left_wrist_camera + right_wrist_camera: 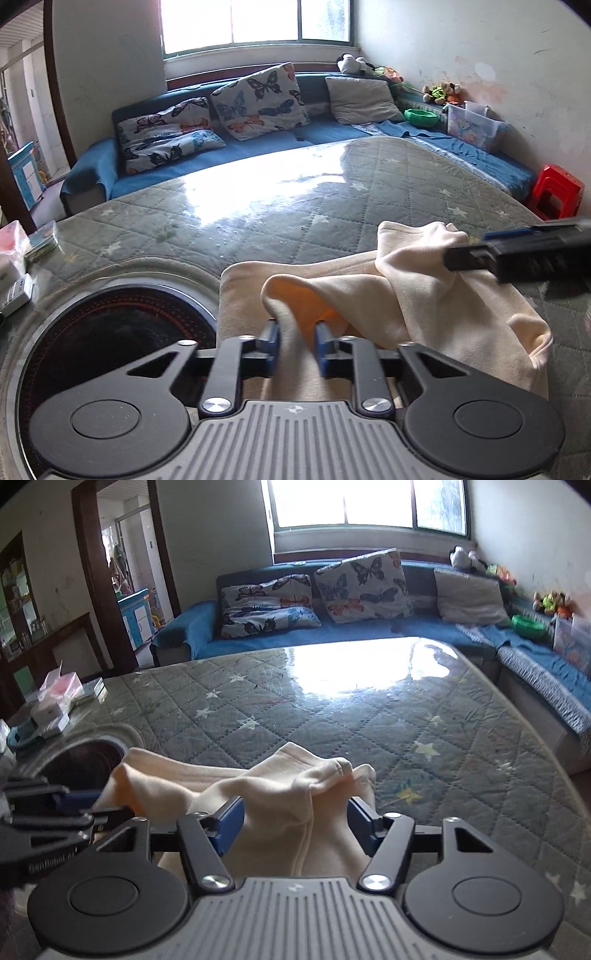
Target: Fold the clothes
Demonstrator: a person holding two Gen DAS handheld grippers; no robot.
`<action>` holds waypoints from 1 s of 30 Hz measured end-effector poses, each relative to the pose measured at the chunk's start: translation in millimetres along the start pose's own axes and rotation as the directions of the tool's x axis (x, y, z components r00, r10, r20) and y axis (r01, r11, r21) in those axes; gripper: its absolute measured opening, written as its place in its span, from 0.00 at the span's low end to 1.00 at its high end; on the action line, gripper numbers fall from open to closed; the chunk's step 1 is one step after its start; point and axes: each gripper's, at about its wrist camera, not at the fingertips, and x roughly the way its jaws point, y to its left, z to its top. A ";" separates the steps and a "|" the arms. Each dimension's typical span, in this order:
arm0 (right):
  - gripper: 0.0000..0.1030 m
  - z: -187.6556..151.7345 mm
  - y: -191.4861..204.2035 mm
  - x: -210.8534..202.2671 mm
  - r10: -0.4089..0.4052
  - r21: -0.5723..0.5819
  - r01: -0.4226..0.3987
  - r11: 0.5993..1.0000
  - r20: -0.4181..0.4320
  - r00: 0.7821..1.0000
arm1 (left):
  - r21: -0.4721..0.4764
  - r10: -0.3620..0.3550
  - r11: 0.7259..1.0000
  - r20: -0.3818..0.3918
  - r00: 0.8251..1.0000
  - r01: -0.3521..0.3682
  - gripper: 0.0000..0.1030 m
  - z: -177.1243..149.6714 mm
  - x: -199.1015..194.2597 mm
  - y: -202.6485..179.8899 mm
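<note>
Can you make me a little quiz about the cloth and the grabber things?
1. True or false: the cream garment lies flat and neatly folded.
2. Which gripper has cloth between its fingers? A) only the left gripper B) only the right gripper C) both
3. Fill in: the quilted table cover has little ____ printed on it.

Key: 1. False, it is bunched and lifted. 2. C. 3. stars.
</note>
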 end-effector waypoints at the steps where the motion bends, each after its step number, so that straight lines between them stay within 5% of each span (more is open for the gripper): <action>1: 0.56 3.3 -2.6 4.9 0.010 0.015 -0.010 1.000 -0.006 1.000 | 0.002 0.000 1.000 0.003 1.000 0.000 0.10 -0.6 -0.2 0.2; 6: 0.23 9.0 -7.3 19.4 0.059 0.053 -0.057 0.997 -0.032 0.998 | -0.011 0.016 1.000 0.031 0.999 -0.016 0.07 -2.5 -7.7 3.7; 10: 0.08 4.6 -5.4 8.2 0.043 0.035 -0.043 0.998 0.008 0.999 | -0.041 0.038 0.999 0.066 0.997 -0.036 0.06 -6.0 -22.6 10.6; 22: 0.08 -25.6 -27.6 -79.2 -0.027 0.061 0.017 0.998 0.163 0.986 | -0.124 0.122 0.987 0.144 0.982 -0.104 0.05 -36.0 -84.1 37.5; 30: 0.08 -68.5 -58.2 -131.2 -0.112 0.123 0.090 0.988 0.178 0.978 | -0.238 0.199 0.958 0.159 0.967 -0.158 0.05 -79.0 -138.2 66.3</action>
